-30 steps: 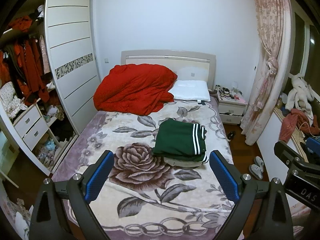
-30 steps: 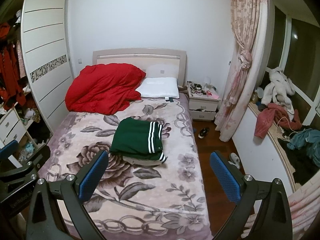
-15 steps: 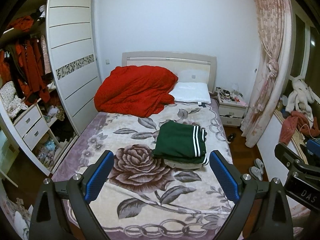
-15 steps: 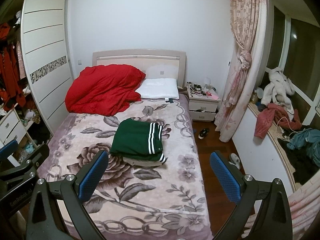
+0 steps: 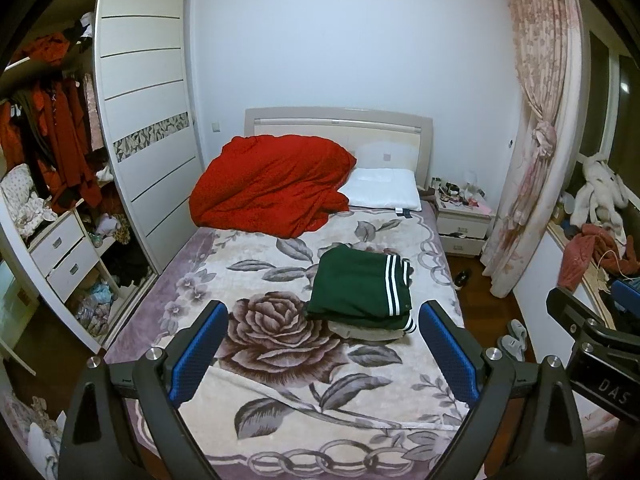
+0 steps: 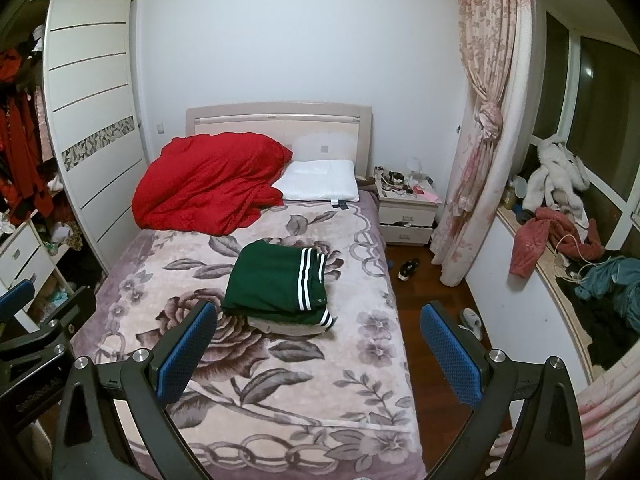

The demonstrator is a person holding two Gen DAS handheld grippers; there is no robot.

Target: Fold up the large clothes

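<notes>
Two folded garments sit mid-frame on our floral plush bed blanket (image 5: 280, 360): a dark green white-striped garment (image 5: 358, 290) atop a beige one (image 5: 368, 330). Folding looks finished. Our left gripper (image 5: 322, 356) and right gripper (image 6: 318, 354) hang wide, empty.

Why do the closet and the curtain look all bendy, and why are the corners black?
Left wrist view: the fisheye lens bows the closet and curtain outward, and the round picture leaves the corners black. Right wrist view: same bending, and the window is dark, so the light comes from indoors. Both views look sharp, even the folded green clothes.
</notes>
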